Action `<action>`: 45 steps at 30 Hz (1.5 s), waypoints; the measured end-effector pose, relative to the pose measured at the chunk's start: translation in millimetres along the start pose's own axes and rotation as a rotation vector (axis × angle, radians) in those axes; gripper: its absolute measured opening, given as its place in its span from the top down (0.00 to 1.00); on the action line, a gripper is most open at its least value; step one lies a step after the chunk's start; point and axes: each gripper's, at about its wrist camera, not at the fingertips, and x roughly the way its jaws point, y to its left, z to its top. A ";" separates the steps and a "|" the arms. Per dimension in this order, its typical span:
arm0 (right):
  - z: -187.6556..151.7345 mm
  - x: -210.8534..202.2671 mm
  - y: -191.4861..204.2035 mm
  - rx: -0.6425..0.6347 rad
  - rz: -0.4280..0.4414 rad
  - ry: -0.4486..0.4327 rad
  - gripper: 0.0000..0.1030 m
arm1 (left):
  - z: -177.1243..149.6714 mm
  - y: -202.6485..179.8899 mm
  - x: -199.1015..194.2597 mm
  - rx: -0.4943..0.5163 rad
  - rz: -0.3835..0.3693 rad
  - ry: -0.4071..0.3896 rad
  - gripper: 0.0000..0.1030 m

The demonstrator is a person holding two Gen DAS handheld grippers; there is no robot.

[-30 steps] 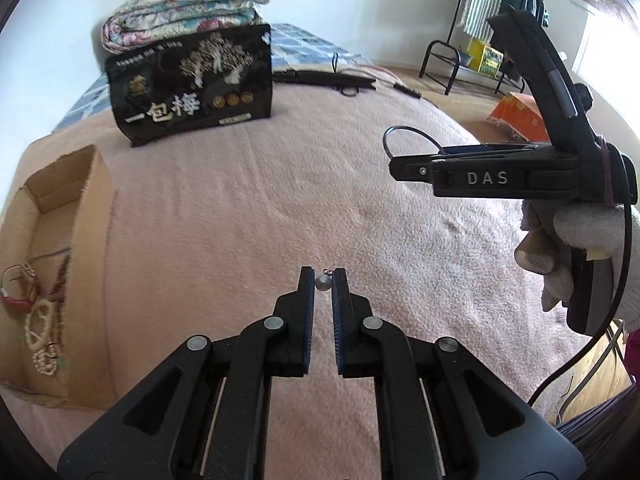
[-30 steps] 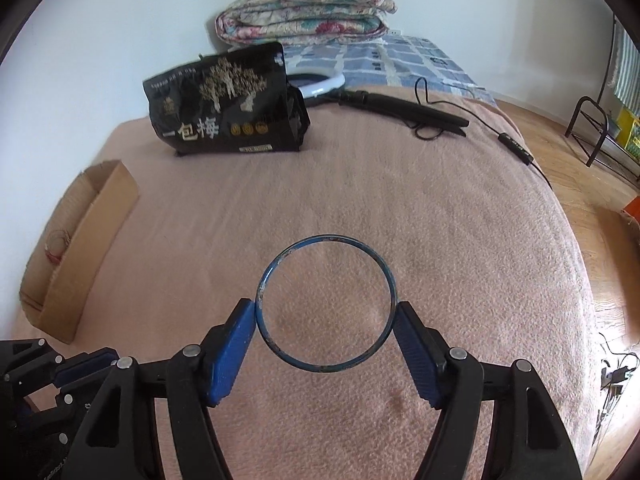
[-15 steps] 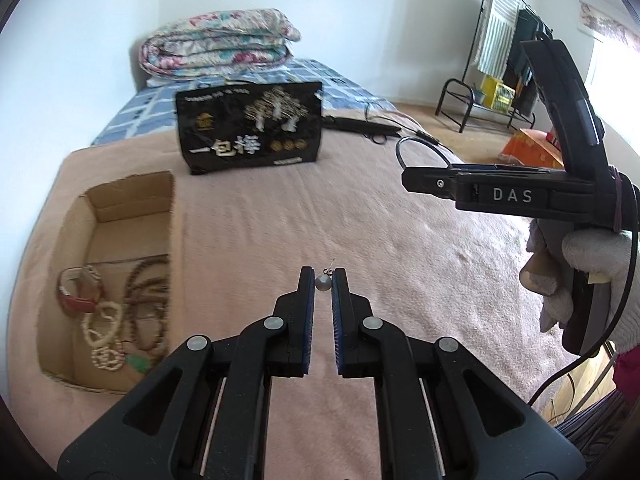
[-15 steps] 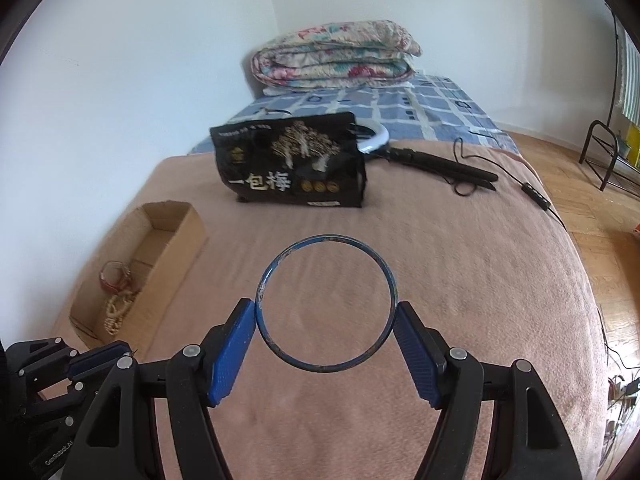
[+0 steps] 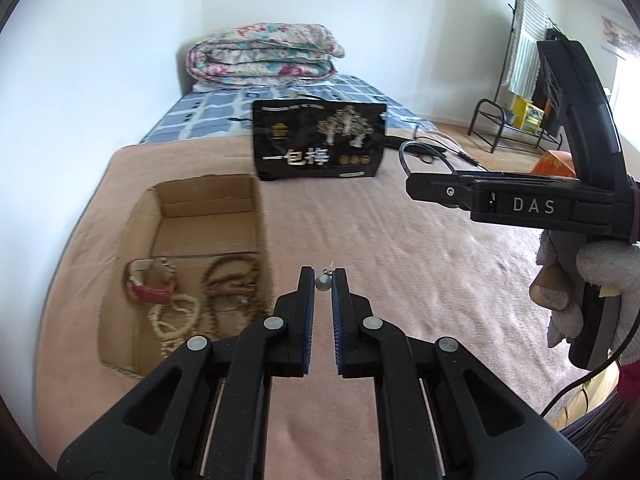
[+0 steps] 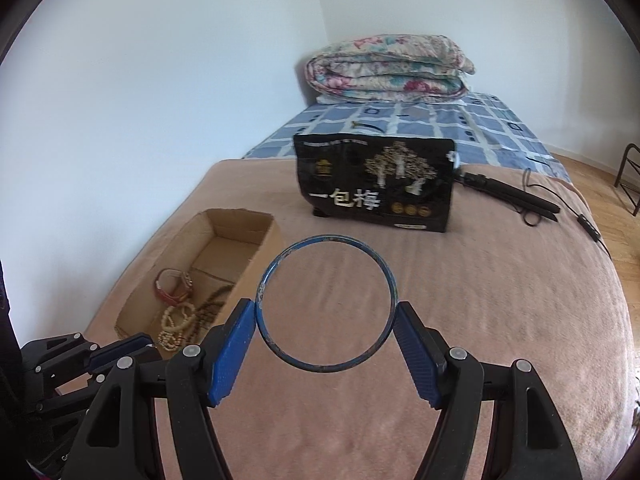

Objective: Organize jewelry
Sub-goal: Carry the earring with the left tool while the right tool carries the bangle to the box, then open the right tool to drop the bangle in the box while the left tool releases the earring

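Part of the work is already done, as far as can be judged: inside the open brown cardboard box [image 5: 208,216], which lies on the pink blanket of the bed [image 5: 400,280] at the left, several pieces are collected. A red strap watch [image 5: 150,284], a cream-white bead bracelet [image 5: 176,320] and a string of dark brown wooden beads [image 5: 232,284] are seen on its floor, lying close together at the near end; the far end of the box is bare.

Two pieces are not yet put away. A small round grey metal pendant [image 5: 322,283] with a thin wire hook (perhaps an earring, it is too small to tell) is pinched between the tips of the left gripper [image 5: 322,286], whose jaws are pressed nearly together on it. A thin dark blue metal bangle [image 6: 326,303] is clamped at its two sides by the right gripper [image 6: 326,330], whose jaws are spread wide around it. Both pieces are held above the blanket, to the right of the box and near it.

What is left, it seems, is that both are brought over the box and released inside. No other loose jewelry is seen on the blanket.
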 end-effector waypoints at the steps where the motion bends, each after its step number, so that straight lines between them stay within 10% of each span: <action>1: 0.6 1.7 4.1 -0.004 0.007 0.000 0.30 | -0.7 6.1 -1.7 -0.008 0.009 -0.002 0.94; 45: 24.9 124.7 100.2 -0.035 0.165 0.095 0.29 | -17.5 107.9 19.5 -0.149 0.163 0.068 0.94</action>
